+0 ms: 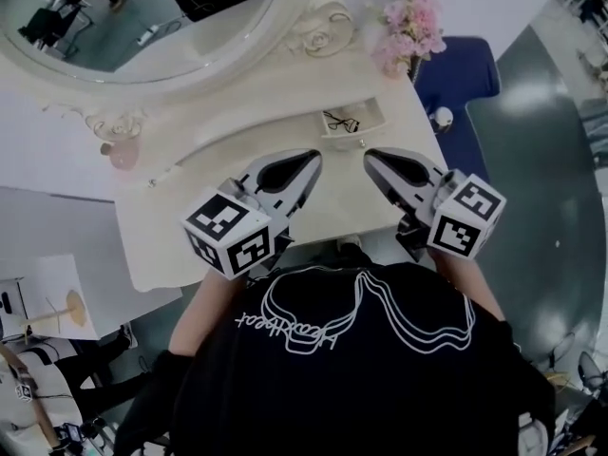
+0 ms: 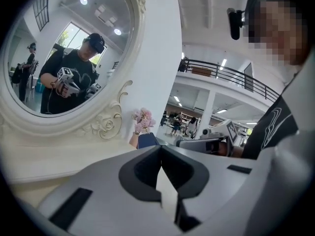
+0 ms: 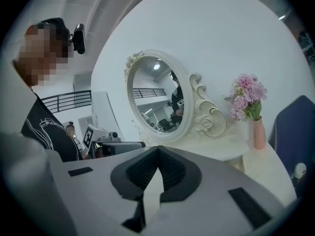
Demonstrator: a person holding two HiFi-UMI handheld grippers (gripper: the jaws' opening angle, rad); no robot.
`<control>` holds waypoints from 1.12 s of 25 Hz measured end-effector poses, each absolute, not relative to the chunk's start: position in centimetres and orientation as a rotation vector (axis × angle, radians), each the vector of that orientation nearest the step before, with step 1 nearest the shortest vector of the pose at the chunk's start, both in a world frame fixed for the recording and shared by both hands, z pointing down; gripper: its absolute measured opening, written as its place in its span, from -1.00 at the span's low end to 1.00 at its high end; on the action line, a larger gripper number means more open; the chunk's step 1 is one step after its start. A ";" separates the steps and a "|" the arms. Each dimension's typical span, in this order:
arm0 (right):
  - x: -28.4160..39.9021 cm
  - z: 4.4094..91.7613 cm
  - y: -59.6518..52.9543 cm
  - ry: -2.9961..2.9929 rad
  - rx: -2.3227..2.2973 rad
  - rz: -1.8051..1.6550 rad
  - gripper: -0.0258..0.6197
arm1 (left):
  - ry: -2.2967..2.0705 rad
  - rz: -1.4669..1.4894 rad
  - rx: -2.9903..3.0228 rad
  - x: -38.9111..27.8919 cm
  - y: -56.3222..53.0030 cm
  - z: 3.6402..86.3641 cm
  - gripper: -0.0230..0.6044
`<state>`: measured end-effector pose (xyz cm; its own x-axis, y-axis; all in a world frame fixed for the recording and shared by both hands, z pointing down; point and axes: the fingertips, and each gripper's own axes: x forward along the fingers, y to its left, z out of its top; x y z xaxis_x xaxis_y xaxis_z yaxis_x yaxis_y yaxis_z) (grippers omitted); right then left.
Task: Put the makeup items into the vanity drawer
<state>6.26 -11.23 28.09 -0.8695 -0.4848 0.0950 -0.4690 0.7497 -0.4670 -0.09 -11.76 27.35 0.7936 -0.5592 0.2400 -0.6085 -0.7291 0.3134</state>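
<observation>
In the head view the white vanity top (image 1: 218, 226) lies below me. A small drawer (image 1: 340, 142) stands open at its back right, with dark thin items lying in it. A pink round bottle (image 1: 123, 152) and a thin pale stick (image 1: 163, 174) lie at the table's left. My left gripper (image 1: 313, 160) and right gripper (image 1: 372, 158) hang side by side above the table's front, close to the person's chest and short of the drawer. Both are shut with nothing between the jaws, as the left gripper view (image 2: 160, 150) and the right gripper view (image 3: 158, 149) show.
An oval mirror (image 1: 142, 17) in a carved white frame rises behind the table. Pink flowers (image 1: 410, 28) in a vase stand at the back right corner. A blue chair (image 1: 456, 79) sits to the table's right. Paper and a wooden stand (image 1: 66, 312) lie lower left.
</observation>
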 end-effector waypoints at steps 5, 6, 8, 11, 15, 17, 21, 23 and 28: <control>4.3 27.1 -9.5 2.945 -0.794 -0.698 -0.90 | -0.901 0.162 2.625 -1.3 -10.3 26.4 -0.91; 3.9 27.0 -9.3 2.949 -0.784 -0.693 -0.90 | -0.904 0.164 2.630 -1.4 -10.1 26.3 -0.91; 3.3 26.7 -9.0 2.961 -0.766 -0.683 -0.90 | -0.911 0.171 2.644 -1.5 -9.7 26.1 -0.91; 2.6 26.4 -8.9 2.981 -0.757 -0.666 -0.90 | -0.929 0.183 2.656 -1.8 -9.5 25.9 -0.91; 2.1 26.1 -9.1 2.989 -0.756 -0.665 -0.90 | -0.946 0.167 2.655 -2.4 -9.3 25.5 -0.91; 1.9 26.1 -9.2 2.993 -0.760 -0.662 -0.90 | -0.957 0.168 2.659 -2.8 -9.3 25.3 -0.91; 1.3 26.0 -9.3 2.994 -0.761 -0.660 -0.90 | -0.972 0.161 2.654 -3.7 -9.4 25.2 -0.91; 1.2 26.1 -9.2 2.993 -0.763 -0.660 -0.90 | -0.980 0.160 2.656 -3.9 -9.4 25.2 -0.91; 1.1 26.3 -8.9 2.989 -0.771 -0.673 -0.90 | -0.991 0.153 2.657 -4.3 -9.1 25.1 -0.91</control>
